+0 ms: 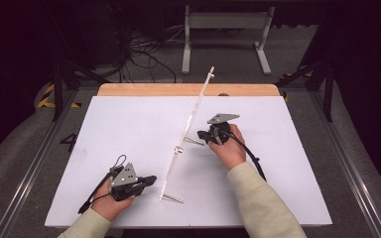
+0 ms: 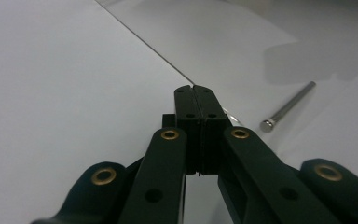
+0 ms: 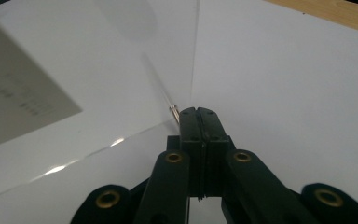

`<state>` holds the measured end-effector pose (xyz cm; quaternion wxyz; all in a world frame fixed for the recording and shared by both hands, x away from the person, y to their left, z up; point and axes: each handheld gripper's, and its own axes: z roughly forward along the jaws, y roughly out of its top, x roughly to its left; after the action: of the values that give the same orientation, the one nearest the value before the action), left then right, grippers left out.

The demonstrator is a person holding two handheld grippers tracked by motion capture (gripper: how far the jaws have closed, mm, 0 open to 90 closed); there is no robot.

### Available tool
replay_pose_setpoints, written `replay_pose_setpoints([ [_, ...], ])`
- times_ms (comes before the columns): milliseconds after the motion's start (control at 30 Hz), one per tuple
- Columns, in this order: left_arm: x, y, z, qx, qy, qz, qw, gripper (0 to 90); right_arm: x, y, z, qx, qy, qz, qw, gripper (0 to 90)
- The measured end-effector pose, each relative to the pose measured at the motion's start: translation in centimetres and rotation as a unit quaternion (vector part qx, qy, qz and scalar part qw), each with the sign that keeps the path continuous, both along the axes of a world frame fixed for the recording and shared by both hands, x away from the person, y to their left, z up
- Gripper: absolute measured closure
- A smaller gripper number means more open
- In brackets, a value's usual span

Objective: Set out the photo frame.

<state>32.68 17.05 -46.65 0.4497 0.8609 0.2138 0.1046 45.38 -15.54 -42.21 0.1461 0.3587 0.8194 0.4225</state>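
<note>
The table (image 1: pixel 129 114) carries a white sheet over nearly its whole top, with a strip of bare wood (image 1: pixel 188 89) showing along the far edge.

Standing on the sheet near its middle is a clear acrylic panel (image 1: pixel 191 124), seen edge-on from the high view as a thin pale line running from the near centre of the table up and away toward the far edge. It is transparent: in the right gripper view the white surface reads through it, and faint reflections mark its face. Small fittings sit along its edge. A metal peg (image 1: pixel 171 199) projects sideways from its near lower end and rests on the sheet; a second metal peg (image 1: pixel 193 141) projects from about midway along the panel toward the right side.

The right gripper (image 1: pixel 209 135) is at that second peg, held in a hand with a cream sleeve. Its jaws are pressed together. In its own view the peg's tip appears just beside the jaw tips, touching or nearly so; whether it is gripped cannot be told.

The left gripper (image 1: pixel 151 179) lies low over the sheet at the near left, just beside the panel's near end, jaws likewise pressed together with nothing between them. The near peg (image 2: pixel 286 107) lies ahead and to the side, apart from the tips.

Beyond the table, a grey frame (image 1: pixel 225 34) and loose cables (image 1: pixel 144 54) occupy the floor.
</note>
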Motion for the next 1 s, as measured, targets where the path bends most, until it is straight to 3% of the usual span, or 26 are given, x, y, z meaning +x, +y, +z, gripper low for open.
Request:
replay_pose_setpoints([
  [33, -0.1, -0.2, 0.0, 0.008, 0.001, -0.005, 1.0, 89.8, -0.5, -0.4, 0.2, 0.001, -0.001, 0.003, 1.0, 89.0],
  [200, -0.7, -1.2, -0.1, 0.004, 0.029, -0.056, 0.998, 89.9, -3.7, -2.8, 0.5, 0.01, -0.007, 0.011, 0.9999, 87.6],
  [267, -0.8, -1.5, -0.1, 0.02, 0.033, -0.053, 0.9979, 90.0, -5.2, -4.0, 0.4, 0.017, -0.006, 0.012, 0.9998, 87.0],
  [400, -0.7, -1.7, 0.0, 0.011, 0.052, -0.063, 0.9966, 90.0, -7.6, -6.1, 0.2, 0.024, -0.004, 0.011, 0.9996, 85.6],
  [467, -1.0, -2.7, 0.0, 0.01, 0.056, -0.081, 0.9951, 90.0, -9.6, -7.6, 0.0, 0.036, -0.002, 0.008, 0.9993, 83.6],
  [500, -1.0, -2.7, 0.0, 0.01, 0.056, -0.081, 0.9951, 90.0, -9.6, -7.6, 0.0, 0.036, -0.002, 0.008, 0.9993, 83.6],
  [733, -1.3, -5.3, -0.2, 0.022, 0.059, -0.125, 0.9902, 90.0, -14.0, -10.2, -0.4, 0.037, 0.0, 0.004, 0.9993, 80.9],
  [800, -1.5, -6.4, -0.3, 0.041, 0.06, -0.138, 0.9877, 90.0, -14.9, -10.9, -0.2, 0.042, -0.003, 0.0, 0.9991, 80.2],
  [1000, -1.8, -10.7, -0.1, 0.047, 0.055, -0.177, 0.9815, 89.8, -17.4, -12.0, -0.3, 0.051, -0.007, -0.007, 0.9987, 77.2],
])
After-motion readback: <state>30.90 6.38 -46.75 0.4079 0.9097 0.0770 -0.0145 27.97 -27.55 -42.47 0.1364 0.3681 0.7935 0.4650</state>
